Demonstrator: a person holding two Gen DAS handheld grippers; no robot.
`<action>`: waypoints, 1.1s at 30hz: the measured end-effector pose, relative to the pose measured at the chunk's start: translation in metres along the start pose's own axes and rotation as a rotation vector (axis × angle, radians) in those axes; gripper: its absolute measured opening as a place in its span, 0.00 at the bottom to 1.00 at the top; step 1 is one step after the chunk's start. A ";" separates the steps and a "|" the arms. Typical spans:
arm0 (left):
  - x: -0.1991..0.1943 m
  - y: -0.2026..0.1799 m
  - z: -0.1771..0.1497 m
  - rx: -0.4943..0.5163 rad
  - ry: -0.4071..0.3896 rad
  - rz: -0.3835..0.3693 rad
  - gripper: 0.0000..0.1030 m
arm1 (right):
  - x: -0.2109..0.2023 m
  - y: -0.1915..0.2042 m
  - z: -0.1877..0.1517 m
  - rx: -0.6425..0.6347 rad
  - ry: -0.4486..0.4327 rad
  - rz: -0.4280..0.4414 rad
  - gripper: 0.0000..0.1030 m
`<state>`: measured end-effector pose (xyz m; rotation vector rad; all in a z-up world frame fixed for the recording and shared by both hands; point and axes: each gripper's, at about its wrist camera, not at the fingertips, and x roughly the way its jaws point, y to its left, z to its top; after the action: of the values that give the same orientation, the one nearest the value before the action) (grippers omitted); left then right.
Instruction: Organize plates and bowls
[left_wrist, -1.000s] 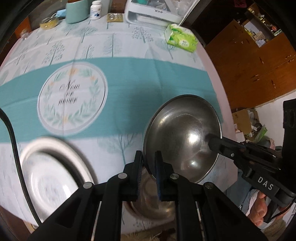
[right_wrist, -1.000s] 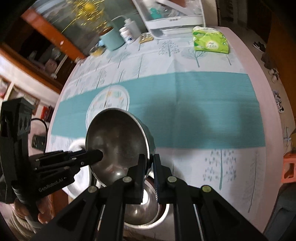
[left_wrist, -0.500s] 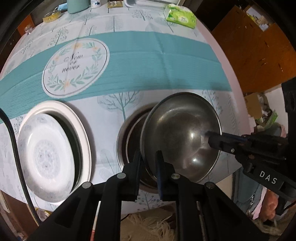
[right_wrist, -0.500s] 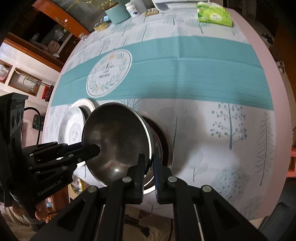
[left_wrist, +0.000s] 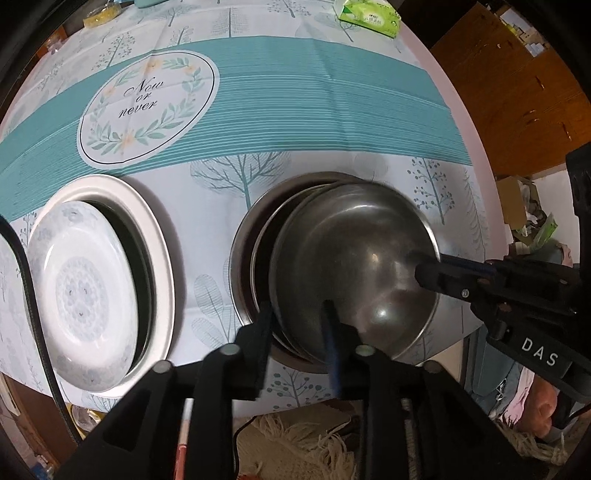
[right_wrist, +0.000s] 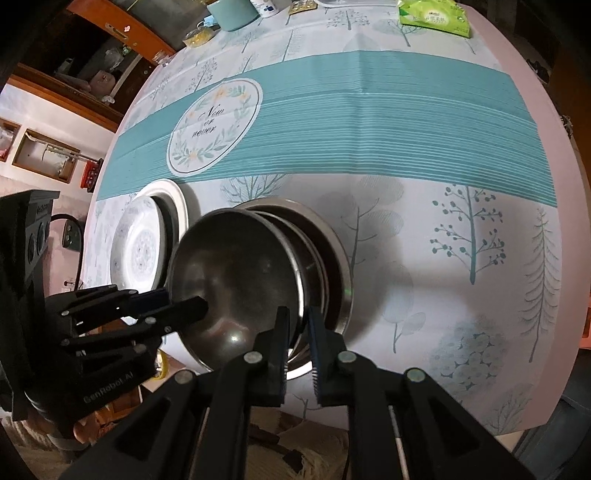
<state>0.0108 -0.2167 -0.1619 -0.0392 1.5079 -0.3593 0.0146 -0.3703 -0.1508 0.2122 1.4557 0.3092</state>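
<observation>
My left gripper (left_wrist: 297, 332) jaws opening, rim of round steel bowl (left_wrist: 354, 273) between them, pads off; my right gripper (right_wrist: 297, 338) jaws opening, same rim between; bowl tilted in stacked steel bowls (left_wrist: 255, 236); step: release; next: back out both; white plates (left_wrist: 85, 280) beside; teal tree-print tablecloth (left_wrist: 295, 110); wood cabinets behind.

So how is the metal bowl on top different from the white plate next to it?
The metal bowl is deep, plain grey steel; the white plate is shallow with a pale blue flower pattern. The bowl has a gripper at each side of its rim; nothing touches the plate. The bowl tops a stack of metal bowls; the plate sits in a bigger white plate. Both lie tilted, not flat.
</observation>
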 end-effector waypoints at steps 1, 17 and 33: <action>-0.001 0.000 0.000 0.001 -0.005 0.000 0.36 | 0.000 0.000 0.000 0.002 -0.005 -0.004 0.12; -0.025 -0.001 0.003 0.017 -0.109 0.004 0.58 | -0.018 0.006 0.000 -0.029 -0.088 -0.050 0.21; -0.043 0.013 0.002 -0.018 -0.258 0.013 0.83 | -0.039 0.018 -0.006 -0.100 -0.211 -0.059 0.47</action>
<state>0.0146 -0.1937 -0.1230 -0.0874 1.2555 -0.3175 0.0040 -0.3669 -0.1087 0.1173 1.2325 0.3016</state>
